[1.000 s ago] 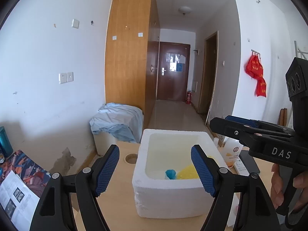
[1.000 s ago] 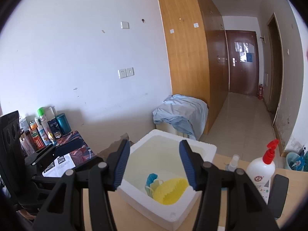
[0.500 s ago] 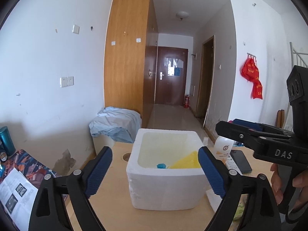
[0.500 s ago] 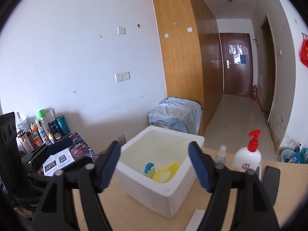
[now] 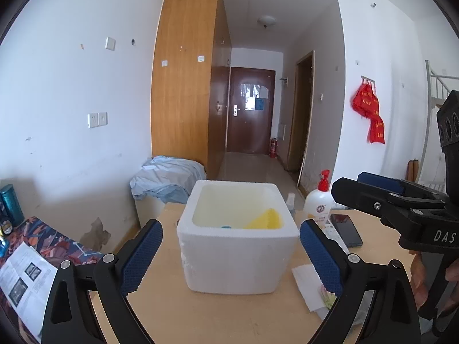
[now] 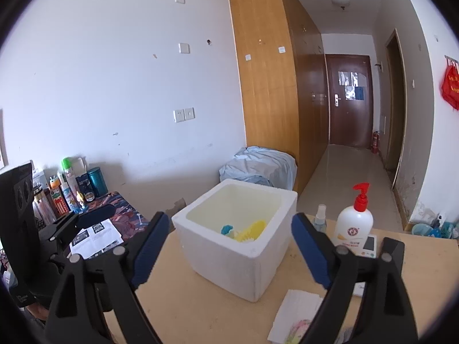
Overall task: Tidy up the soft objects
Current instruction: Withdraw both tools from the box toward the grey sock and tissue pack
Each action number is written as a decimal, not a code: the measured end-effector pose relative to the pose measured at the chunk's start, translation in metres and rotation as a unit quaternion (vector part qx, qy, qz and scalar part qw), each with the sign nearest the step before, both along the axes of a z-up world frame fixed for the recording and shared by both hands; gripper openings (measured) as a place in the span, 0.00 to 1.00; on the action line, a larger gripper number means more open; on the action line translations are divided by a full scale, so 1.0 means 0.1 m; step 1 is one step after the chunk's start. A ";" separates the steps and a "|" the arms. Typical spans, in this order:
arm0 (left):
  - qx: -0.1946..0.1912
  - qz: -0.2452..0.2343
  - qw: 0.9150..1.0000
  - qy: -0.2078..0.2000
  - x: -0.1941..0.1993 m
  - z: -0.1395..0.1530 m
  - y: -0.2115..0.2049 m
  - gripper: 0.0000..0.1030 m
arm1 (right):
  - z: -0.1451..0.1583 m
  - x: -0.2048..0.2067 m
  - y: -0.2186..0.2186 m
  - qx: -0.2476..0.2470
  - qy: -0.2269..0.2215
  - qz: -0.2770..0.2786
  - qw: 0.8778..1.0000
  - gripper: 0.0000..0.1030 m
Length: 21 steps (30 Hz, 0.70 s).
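Counter of pale wood, with a white foam box standing near its middle. Box already holds a yellow soft piece and a small blue one, lying together on its floor toward the right wall. So part of the sorting looks done. Left over, as far as I can judge: a pale, soft-looking item with pink and green on it, lying on a white sheet on the counter, in front of the box and to its right. What it is, I cannot tell.

Left hand-held gripper spread wide, empty, the box framed between its blue pads, not touching. Right hand-held gripper likewise spread and empty, short of the box. The leftover item lies just below the right one's right finger, close but not between the fingers of either.

Pump bottle, small spray bottle and phone stand aside right.
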<state>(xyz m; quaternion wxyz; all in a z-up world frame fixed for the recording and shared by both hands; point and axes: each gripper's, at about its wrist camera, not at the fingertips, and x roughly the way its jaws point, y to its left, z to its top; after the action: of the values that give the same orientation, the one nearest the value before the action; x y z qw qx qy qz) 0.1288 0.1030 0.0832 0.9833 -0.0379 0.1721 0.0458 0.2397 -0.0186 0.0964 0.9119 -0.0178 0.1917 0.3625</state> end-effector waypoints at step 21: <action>0.005 -0.017 1.000 -0.013 -0.56 -0.01 -0.27 0.98 | -0.01 -0.60 -0.32 -0.018 -0.014 -0.015 1.000 0.94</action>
<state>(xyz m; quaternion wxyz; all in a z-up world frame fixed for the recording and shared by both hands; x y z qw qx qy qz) 0.0726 0.0756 0.0826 0.9862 -0.0308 0.1599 0.0293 0.1793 -0.0511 0.0958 0.9193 -0.0360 0.1859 0.3449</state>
